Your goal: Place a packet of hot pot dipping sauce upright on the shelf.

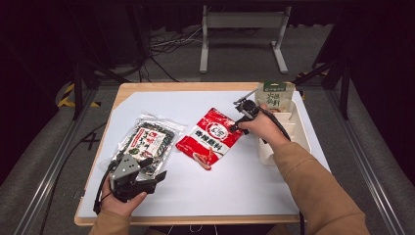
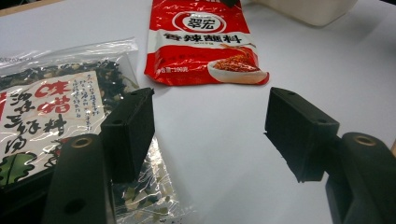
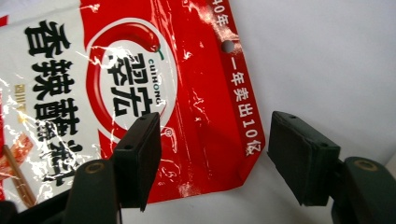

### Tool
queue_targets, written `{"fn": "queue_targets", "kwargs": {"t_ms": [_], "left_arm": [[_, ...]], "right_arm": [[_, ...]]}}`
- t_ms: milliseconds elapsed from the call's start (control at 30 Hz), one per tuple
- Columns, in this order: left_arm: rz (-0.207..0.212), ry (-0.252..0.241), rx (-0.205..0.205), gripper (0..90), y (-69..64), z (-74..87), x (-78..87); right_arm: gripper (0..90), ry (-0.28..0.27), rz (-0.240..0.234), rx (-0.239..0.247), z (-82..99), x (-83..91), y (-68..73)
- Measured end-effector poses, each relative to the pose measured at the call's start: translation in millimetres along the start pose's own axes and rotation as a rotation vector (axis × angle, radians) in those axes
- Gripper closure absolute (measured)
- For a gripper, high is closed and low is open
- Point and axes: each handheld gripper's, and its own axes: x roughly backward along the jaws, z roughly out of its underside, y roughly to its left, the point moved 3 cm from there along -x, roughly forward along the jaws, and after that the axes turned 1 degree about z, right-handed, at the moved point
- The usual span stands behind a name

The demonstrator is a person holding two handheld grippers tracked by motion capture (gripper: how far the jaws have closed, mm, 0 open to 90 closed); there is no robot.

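Observation:
A red and white seasoning packet (image 1: 210, 138) lies flat at the middle of the white table top (image 1: 235, 186). My right gripper (image 1: 236, 126) is at its right corner. In the right gripper view the right gripper (image 3: 212, 156) stands open, and the red packet (image 3: 140, 93) has its corner between the jaws, untouched by the pads. A clear packet of dark dried seaweed (image 1: 147, 142) lies at the left. My left gripper (image 1: 154, 169) rests at its near end, open. In the left gripper view the left gripper (image 2: 210, 133) has one jaw over the seaweed packet (image 2: 51, 112), and the red packet (image 2: 205, 46) lies ahead.
A white divided bin (image 1: 299, 132) stands at the table's right edge, with a green and white pouch (image 1: 275, 95) upright in its far end. The bin's corner (image 2: 308, 9) appears beyond the red packet. A metal frame (image 1: 242, 34) stands on the floor behind the table.

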Motion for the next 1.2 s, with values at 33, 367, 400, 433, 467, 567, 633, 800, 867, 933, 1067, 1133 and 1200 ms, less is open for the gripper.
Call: {"fn": "queue_targets", "kwargs": {"t_ms": [33,367,400,433,467,567,633,800,867,933,1067,1133,1200], "left_arm": [[-0.002,-0.001,0.001,33.4,0.0,0.1,0.3],[-0.004,-0.007,0.004,33.4,0.5,0.6,2.0],[-0.004,-0.006,0.004,33.4,0.7,0.6,2.1],[-0.006,-0.008,0.006,33.4,0.8,0.6,1.9],[-0.004,-0.006,0.006,33.4,0.8,0.6,1.9],[-0.003,-0.002,0.001,33.4,0.4,0.6,1.2],[-0.002,-0.002,0.003,33.4,-0.3,0.3,0.4],[-0.002,-0.001,-0.005,33.3,-1.0,-0.2,-0.6],[-0.001,-0.001,-0.003,33.3,-0.9,-0.1,-0.6],[-0.003,0.000,-0.003,33.4,-0.8,0.0,-0.4],[-0.001,-0.003,0.003,33.3,-0.2,0.4,0.4],[0.000,-0.002,0.003,33.3,0.0,0.5,0.4],[0.000,-0.002,0.002,33.3,-0.2,0.4,0.6]], "right_arm": [[34.5,0.003,0.003,0.002,-0.2,-0.8,-0.6],[32.8,0.037,-0.027,-0.049,-0.7,-7.5,2.3],[32.8,0.037,-0.027,-0.049,-0.7,-7.5,2.3],[35.5,0.013,-0.042,-0.042,-1.8,-4.6,0.3],[38.4,0.002,-0.056,-0.058,-2.5,-0.7,-1.0],[46.4,-0.032,-0.119,-0.086,-3.7,11.0,-3.8],[49.1,-0.043,-0.173,-0.092,-4.1,16.2,-2.1],[51.3,-0.028,-0.250,-0.037,-3.9,16.0,7.9],[50.5,-0.001,-0.261,0.003,-3.0,10.8,15.0],[50.5,0.011,-0.252,0.021,-2.6,8.4,17.4],[54.1,0.037,-0.232,0.069,-3.3,0.2,25.8],[55.3,0.045,-0.191,0.085,-3.1,-3.1,25.8],[62.1,0.055,-0.179,0.092,-2.6,-5.2,26.1]]}}
